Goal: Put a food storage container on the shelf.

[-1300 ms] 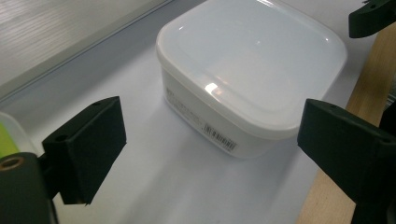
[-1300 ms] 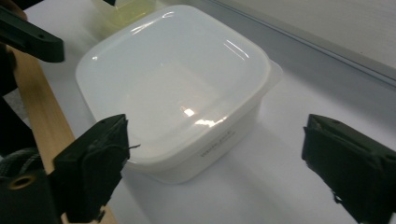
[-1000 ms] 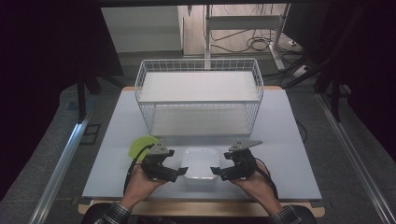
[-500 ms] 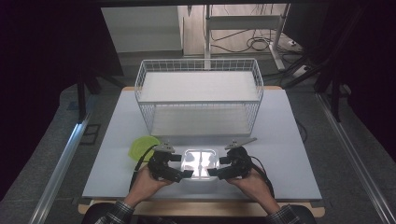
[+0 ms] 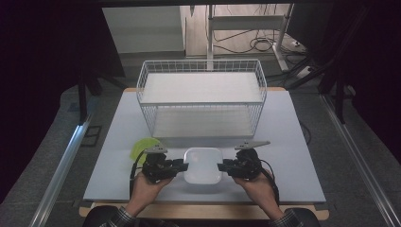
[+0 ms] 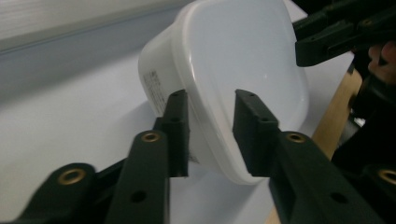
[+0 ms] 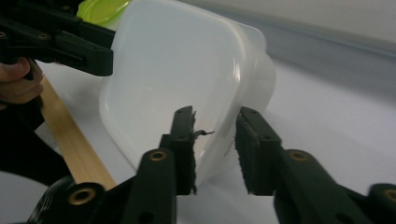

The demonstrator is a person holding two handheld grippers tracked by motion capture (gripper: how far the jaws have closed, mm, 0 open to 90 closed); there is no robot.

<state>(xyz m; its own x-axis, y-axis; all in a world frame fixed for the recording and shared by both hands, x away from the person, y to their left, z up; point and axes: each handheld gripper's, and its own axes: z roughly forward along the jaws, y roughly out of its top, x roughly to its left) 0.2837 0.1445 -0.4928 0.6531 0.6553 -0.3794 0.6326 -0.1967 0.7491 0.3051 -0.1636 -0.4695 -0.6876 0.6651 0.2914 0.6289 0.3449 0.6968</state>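
Resting near the front edge of the bench (image 5: 302, 142), a white tub (image 5: 203, 165) sits between two hand-held tongs. Left tongs (image 5: 182, 166) meet the tub's left rim; in the left gripper view their jaws straddle the rim, one outside the wall and one over the opening, with a gap visible, so they stand open around it rather than clamped. Right tongs (image 5: 222, 166) meet the right rim; in the right gripper view the jaws likewise straddle the wall, and whether the pads press the plastic cannot be told. A green lid (image 5: 141, 148) lies flat on the bench just left of and beyond the left tongs. Farther back stands a white wire basket (image 5: 201, 97), well apart from the tub. Both hands enter from the near edge.
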